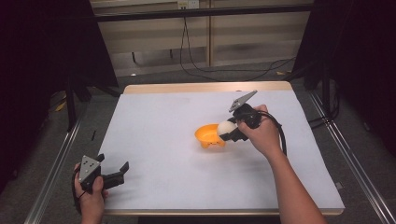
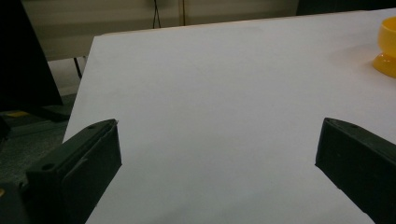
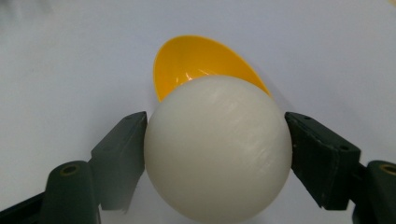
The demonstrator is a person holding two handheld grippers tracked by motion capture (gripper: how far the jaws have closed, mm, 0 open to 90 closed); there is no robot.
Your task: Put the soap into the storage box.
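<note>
The white ball (image 3: 217,149) sits pinched between the two black jaws of the right gripper (image 1: 227,131), each jaw pressing a side of it. Seen from above, the ball (image 1: 226,128) hangs over the 3 o'clock rim of the orange bowl (image 1: 208,136); whether it touches the rim is hard to judge. In the right gripper view the bowl (image 3: 196,63) lies at 12 o'clock, just behind the ball. The bowl stands right of the middle of the white table (image 1: 159,140). The left gripper (image 1: 119,173) rests at the table's 7 o'clock corner, well apart, its jaws spread with nothing between them.
</note>
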